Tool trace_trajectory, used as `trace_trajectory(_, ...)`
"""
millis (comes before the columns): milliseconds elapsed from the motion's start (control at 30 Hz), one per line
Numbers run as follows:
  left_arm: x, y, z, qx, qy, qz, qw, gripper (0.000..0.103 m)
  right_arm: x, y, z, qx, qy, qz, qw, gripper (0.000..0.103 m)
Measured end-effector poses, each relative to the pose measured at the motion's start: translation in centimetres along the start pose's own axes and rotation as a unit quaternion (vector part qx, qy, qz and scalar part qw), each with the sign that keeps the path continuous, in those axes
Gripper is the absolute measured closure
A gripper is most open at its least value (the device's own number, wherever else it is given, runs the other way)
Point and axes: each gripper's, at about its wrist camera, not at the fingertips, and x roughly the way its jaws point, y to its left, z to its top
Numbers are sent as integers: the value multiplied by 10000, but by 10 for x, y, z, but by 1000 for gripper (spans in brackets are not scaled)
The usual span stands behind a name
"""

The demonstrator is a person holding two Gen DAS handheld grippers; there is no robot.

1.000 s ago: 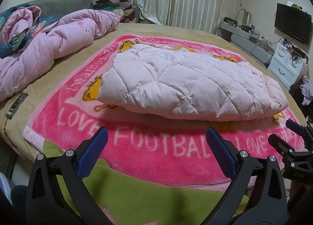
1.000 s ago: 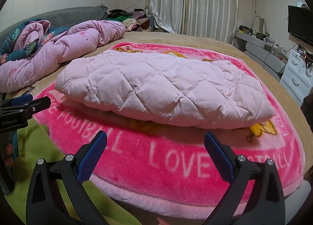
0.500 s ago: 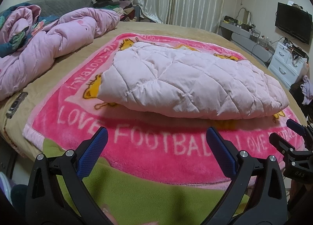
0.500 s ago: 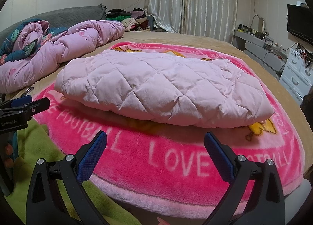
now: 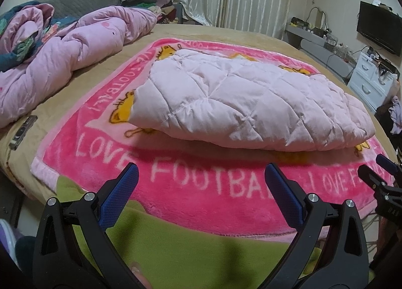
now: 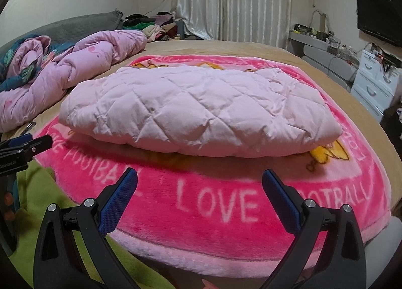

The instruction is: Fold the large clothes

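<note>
I see the bed (image 5: 75,93) carrying a pink blanket (image 5: 191,188), and on the blanket's middle lies the folded quilted coat (image 5: 251,108), long axis running left to right across both views. It sits ahead of both grippers, apart from them. My left gripper (image 5: 201,188) and right gripper (image 6: 199,188) have jaws spread wide, holding nothing. I judge each about equally near its own end of the coat. The left view shows the coat's left fold edge; the right view shows its right end. Left of the coat lies a duvet (image 6: 75,67).
</note>
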Motion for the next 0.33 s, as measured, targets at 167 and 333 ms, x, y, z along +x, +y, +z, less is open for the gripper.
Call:
trace_trajectory(167, 8, 25, 9, -340, 119, 90, 9993, 9, -2, -69, 0, 749, -30, -595, 9954, 4)
trace_trajectory(333, 34, 109, 35, -916, 117, 846, 9921, 9, -2, -252, -35, 2212, 155, -2732, 9361, 4)
